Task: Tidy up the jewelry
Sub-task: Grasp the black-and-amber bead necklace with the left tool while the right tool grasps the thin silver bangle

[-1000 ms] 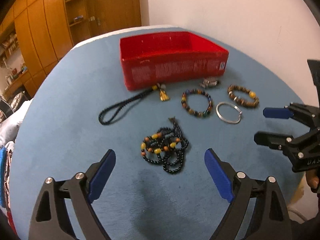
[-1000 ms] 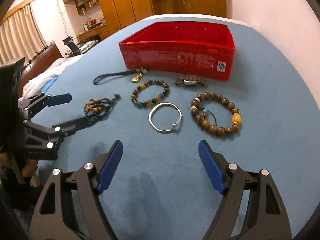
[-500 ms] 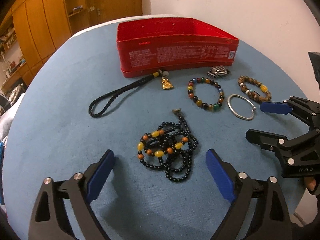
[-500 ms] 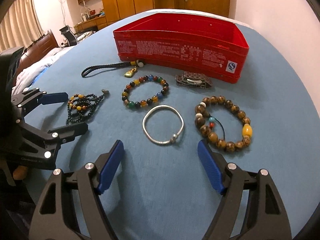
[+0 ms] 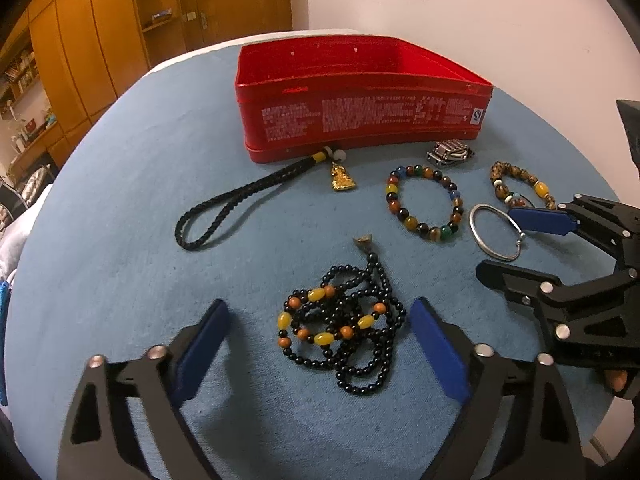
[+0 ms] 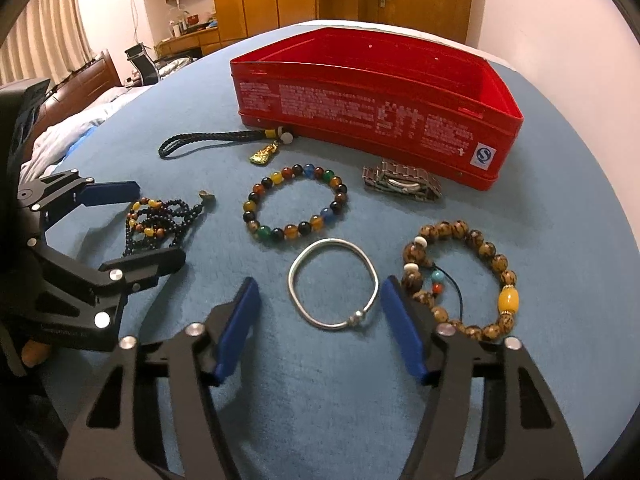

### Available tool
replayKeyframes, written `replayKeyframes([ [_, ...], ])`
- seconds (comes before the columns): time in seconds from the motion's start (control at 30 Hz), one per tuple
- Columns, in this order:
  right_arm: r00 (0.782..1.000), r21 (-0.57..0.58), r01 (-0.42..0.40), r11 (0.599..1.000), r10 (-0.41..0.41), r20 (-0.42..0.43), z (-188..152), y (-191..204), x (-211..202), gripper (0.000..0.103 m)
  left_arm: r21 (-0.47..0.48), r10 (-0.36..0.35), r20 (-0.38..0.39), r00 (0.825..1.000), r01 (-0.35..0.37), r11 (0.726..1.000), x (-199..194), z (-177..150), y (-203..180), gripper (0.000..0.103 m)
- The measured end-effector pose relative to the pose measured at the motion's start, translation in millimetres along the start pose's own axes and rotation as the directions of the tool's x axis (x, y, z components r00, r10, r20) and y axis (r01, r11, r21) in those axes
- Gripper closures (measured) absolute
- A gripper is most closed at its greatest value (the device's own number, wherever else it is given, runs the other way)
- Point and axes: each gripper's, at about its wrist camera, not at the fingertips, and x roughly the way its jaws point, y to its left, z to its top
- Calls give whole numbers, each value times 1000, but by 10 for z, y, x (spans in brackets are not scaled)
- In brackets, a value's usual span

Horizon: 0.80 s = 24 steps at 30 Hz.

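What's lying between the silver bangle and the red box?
The multicolored bead bracelet lies between the silver bangle and the red box, clearest in the right wrist view.

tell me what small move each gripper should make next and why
Probably lower and close: the left gripper is open with the black bead necklace between its fingers, the right gripper open around the silver bangle. The red box looks empty.

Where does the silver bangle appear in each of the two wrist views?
Left wrist view: silver bangle at right, beside the right gripper.
Right wrist view: silver bangle low centre, between the open blue pads.
Shared landmark: red box, behind the jewelry in both.
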Motion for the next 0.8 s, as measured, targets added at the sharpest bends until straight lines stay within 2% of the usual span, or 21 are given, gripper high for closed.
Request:
replayKeyframes([
  [0.1,1000,0,-1,1000,1,2,4,-9,-10,57,8,-13,9,1000,13,1000,-14,21,-19,35],
  [0.17,1000,3,-9,1000,9,0,3,-24,-21,58,9,-23,13,1000,23,1000,-25,25,-27,52],
  [0.27,1000,4,-11,1000,11,1,-5,-31,-32,58,5,-32,12,999,32,999,-36,27,-23,70],
  [0.37,1000,12,-25,1000,25,0,-10,-45,-50,58,-4,-46,8,999,47,999,-53,38,-10,79],
  [0.47,999,26,-48,999,48,-1,-17,-69,-95,58,-17,-66,4,998,66,998,-91,40,4,81],
  [0.57,998,32,-58,998,58,1,-32,-73,-144,58,-19,-71,11,997,71,997,-131,51,11,88],
  [0.8,997,31,-79,996,79,22,-19,-49,-273,58,-19,-80,23,997,81,997,-204,78,-13,90],
])
